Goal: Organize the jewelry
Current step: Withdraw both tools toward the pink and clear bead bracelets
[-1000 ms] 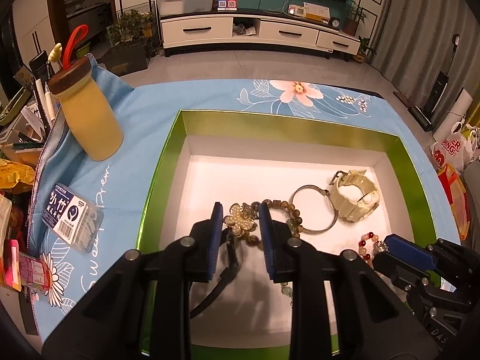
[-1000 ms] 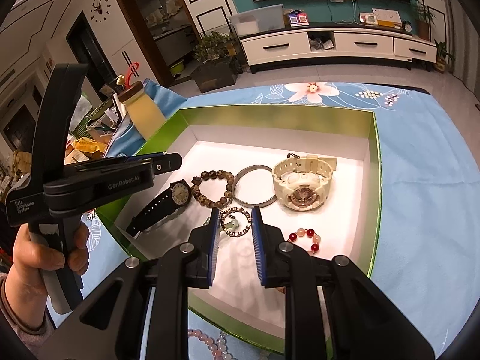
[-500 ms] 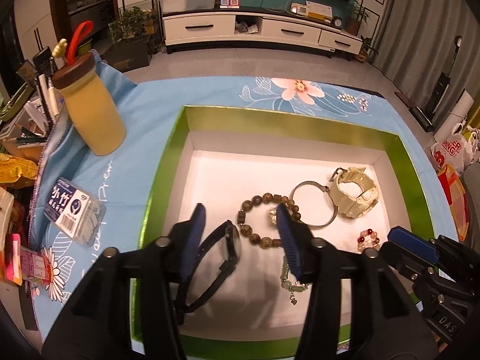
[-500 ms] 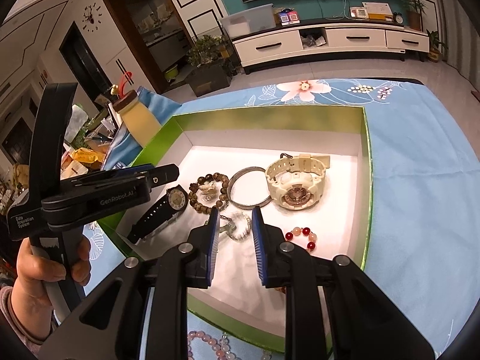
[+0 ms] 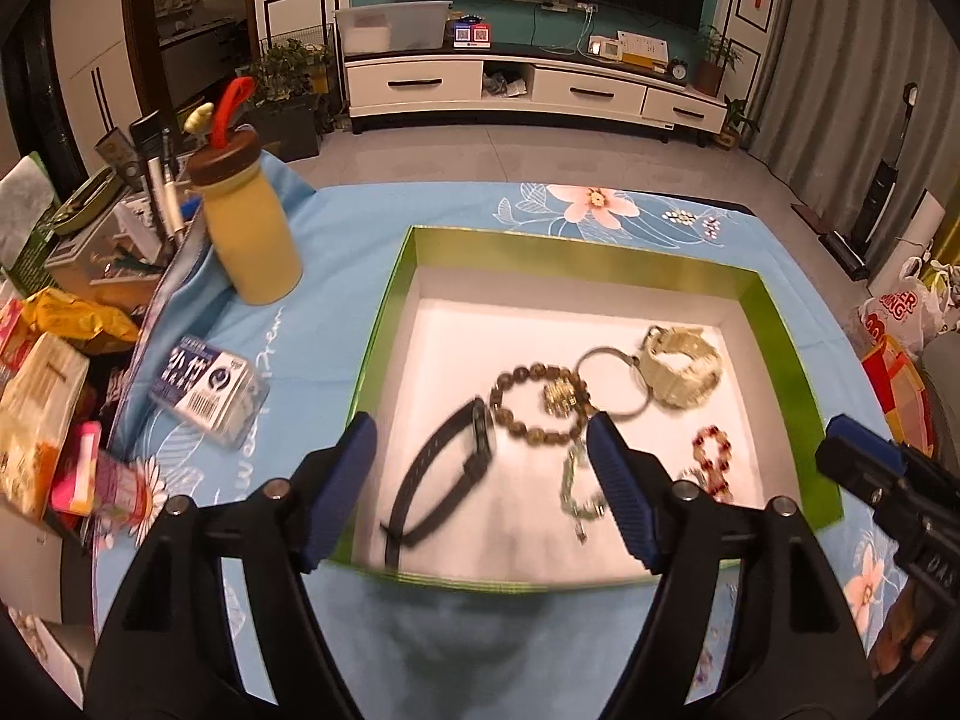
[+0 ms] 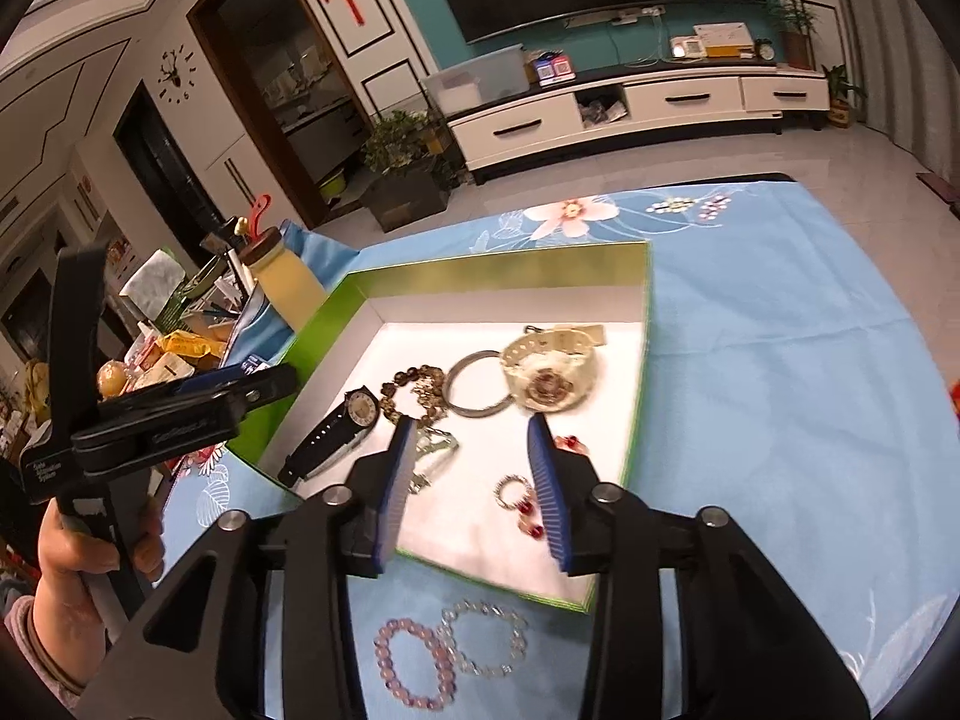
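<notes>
- Both tools are released and carry nothing: the left tool (image 5: 483,471) has its jaws spread wide over the near half of the box (image 5: 786,348), and the right tool (image 6: 474,480) has its jaws apart over the box's near edge.
- Most of the jewelry lies inside the box: a black watch (image 5: 444,480), a brown bead bracelet (image 5: 528,405), a bangle (image 5: 612,381), a cream watch (image 5: 681,369) and a red bead string (image 5: 711,456).
- Two pieces lie outside it on the blue-clothed worktop (image 6: 780,330): a pink bracelet (image 6: 414,660) and a clear bracelet (image 6: 486,636), touching each other, just beyond the box's near rim.
- The relation that matters, as I judge it: in the right wrist view the pair sits at about 6 o'clock from the right tool's fingertips, low between its arms, while the box contents lie at 12 o'clock.
- The left wrist view does not show these two bracelets, so the right tool looks the nearer one for them.
- Together they stretch roughly from 8 o'clock to 2 o'clock; I would pull back and down, with the jaws closing across one ring's bead line.
- The black watch's strap runs from 7 o'clock to 1 o'clock between the left tool's jaws.
</notes>
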The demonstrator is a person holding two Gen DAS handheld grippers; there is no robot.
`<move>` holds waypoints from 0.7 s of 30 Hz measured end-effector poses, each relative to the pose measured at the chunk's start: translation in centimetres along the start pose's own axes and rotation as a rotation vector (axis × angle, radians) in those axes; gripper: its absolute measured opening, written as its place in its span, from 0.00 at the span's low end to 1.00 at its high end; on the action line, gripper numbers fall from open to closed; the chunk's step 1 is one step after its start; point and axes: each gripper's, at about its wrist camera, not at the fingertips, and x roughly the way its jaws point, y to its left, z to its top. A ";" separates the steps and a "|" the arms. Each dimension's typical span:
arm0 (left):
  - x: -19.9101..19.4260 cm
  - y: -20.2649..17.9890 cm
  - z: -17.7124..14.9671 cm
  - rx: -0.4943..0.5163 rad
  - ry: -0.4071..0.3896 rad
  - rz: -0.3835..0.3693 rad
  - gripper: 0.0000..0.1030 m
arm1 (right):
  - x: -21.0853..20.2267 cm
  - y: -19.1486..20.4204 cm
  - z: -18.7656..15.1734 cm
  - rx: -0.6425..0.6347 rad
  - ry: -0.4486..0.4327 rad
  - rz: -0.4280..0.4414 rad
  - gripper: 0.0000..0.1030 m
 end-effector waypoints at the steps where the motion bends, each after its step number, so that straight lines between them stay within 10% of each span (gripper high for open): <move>1: -0.5 0.0 -0.5 0.000 -0.003 0.000 0.73 | -0.4 -0.1 -0.2 0.002 -0.005 -0.008 0.40; 21: -3.0 -2.8 -12.7 -0.010 0.129 -0.071 0.75 | -7.2 -3.5 -9.4 0.095 0.047 -0.102 0.41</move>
